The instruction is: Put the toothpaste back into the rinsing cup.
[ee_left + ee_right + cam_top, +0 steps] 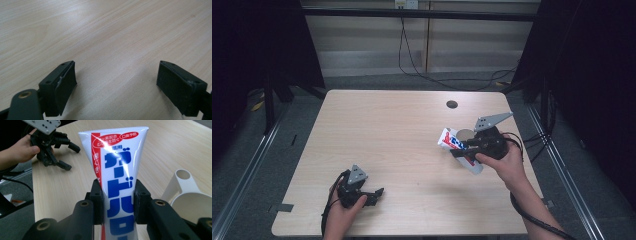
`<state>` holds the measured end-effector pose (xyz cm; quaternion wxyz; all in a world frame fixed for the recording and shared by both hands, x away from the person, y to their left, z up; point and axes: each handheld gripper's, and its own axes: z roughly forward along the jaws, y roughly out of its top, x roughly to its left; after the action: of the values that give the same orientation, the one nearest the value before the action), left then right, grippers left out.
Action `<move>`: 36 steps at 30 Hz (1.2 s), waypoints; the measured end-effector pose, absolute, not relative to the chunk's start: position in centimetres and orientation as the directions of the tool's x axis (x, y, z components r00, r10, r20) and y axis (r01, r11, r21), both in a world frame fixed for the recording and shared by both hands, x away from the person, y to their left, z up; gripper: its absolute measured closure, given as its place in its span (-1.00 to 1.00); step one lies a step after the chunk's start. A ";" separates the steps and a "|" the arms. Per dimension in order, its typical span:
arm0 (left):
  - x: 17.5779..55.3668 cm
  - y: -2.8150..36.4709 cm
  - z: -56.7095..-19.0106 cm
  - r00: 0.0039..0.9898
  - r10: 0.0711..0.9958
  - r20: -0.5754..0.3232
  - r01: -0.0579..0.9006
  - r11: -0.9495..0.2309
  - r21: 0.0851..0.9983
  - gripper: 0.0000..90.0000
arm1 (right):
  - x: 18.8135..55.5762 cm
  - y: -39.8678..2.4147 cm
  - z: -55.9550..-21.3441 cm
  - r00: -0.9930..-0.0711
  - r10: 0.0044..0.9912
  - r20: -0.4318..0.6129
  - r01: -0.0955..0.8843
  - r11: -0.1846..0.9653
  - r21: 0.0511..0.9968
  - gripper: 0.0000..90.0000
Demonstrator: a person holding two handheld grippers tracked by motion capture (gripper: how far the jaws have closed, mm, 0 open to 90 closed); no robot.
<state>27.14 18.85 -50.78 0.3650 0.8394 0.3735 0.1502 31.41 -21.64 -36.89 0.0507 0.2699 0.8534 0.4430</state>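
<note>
A white tube [117, 167] with red and blue print stands between the jaws of my right gripper [118, 185], which is shut on its lower half. From above, the tube [451, 141] lies slanted over the table's right side, with the right gripper [462, 150] across it. My left gripper [377, 195] rests low near the table's front left, pointing right. Its jaws stand wide apart over bare wood, so the left gripper [117, 64] is open with nothing between its pads [66, 85]. The left gripper [72, 157] also appears far off in the right gripper view, held by a hand.
A white cup with a handle [186, 192] stands just beside the tube; from above the cup [465, 134] sits behind the right gripper. The light wooden table [387, 130] has a round cable hole [452, 104] at the back. Cables trail from both grippers.
</note>
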 end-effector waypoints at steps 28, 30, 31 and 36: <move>27.1 18.9 -50.8 0.675 0.737 -0.018 0.517 -0.455 0.725 -0.65 | 32.6 -22.9 -35.4 -0.800 0.578 0.163 0.415 0.336 0.846 0.50; 27.1 18.9 -50.8 0.675 0.737 -0.018 0.516 -0.456 0.725 -0.65 | 32.7 -22.9 -35.4 -0.798 0.580 0.160 0.411 0.332 0.849 0.50; 27.1 18.8 -50.8 0.675 0.737 -0.019 0.517 -0.455 0.725 -0.65 | 32.7 -22.8 -35.3 -0.792 0.590 0.158 0.406 0.316 0.858 0.50; 27.1 18.9 -50.8 0.676 0.736 -0.019 0.517 -0.456 0.725 -0.65 | 33.0 -22.8 -35.2 -0.786 0.598 0.156 0.396 0.294 0.870 0.50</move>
<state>27.14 18.86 -50.77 0.3646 0.8398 0.3731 0.1506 32.97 -22.85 -35.20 0.0997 0.3112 0.7983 0.5059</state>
